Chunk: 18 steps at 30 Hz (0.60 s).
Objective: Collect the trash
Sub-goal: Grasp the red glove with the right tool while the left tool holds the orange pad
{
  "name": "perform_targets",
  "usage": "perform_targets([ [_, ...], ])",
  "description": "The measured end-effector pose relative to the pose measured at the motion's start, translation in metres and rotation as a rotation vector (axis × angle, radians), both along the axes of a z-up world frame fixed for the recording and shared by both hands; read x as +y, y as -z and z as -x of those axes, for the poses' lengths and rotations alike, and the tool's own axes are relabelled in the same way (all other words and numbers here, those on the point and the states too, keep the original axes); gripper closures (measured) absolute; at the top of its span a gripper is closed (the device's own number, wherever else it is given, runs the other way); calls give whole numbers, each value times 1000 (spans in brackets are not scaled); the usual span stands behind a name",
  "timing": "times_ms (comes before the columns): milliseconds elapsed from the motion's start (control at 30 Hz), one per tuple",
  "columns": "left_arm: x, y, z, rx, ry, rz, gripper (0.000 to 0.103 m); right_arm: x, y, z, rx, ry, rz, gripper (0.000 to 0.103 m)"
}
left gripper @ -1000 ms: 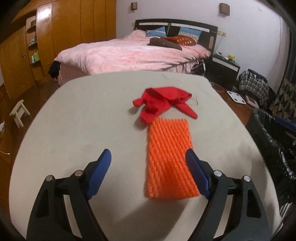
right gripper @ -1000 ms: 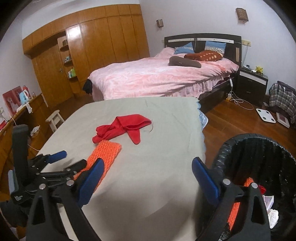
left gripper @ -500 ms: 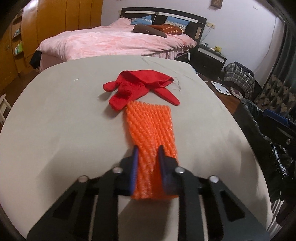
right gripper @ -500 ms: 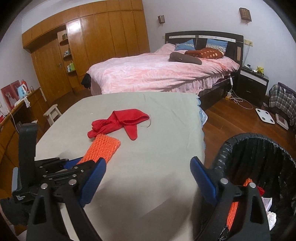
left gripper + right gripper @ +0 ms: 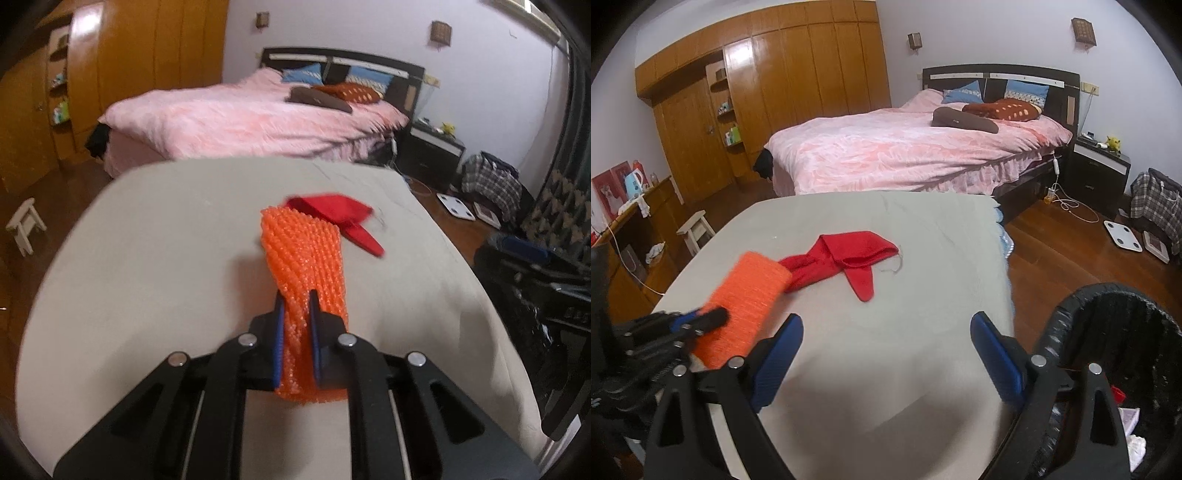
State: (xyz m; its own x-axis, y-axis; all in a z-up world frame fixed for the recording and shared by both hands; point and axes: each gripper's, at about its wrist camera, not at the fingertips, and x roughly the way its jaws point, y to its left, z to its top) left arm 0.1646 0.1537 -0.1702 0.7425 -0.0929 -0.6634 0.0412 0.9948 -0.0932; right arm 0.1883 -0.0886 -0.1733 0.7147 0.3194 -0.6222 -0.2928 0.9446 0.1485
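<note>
- Left gripper (image 5: 295, 306): clamped on the near end of the orange foam net (image 5: 304, 254), lifted off the table (image 5: 155, 266); pick-up step.
- Right gripper (image 5: 886, 339): wide, empty.
- Bin (image 5: 1071, 306): next, carry net rightward over its rim.

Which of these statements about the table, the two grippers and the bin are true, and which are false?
1. The left gripper is shut on the orange foam net. True.
2. The right gripper holds the red cloth. False: its jaws stand open and empty.
3. The red cloth lies on the table. True.
4. The black bin is empty. False: some trash lies inside.
</note>
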Motion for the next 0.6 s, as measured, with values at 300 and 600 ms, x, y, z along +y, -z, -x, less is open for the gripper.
perform_targets([
  [300, 50, -9, -31, -10, -128, -39, 92, 49, 4, -49, -5, -43, 38, 13],
  [600, 85, -3, -61, 27, -194, -49, 92, 109, 33, -107, 80, -118, 89, 13],
])
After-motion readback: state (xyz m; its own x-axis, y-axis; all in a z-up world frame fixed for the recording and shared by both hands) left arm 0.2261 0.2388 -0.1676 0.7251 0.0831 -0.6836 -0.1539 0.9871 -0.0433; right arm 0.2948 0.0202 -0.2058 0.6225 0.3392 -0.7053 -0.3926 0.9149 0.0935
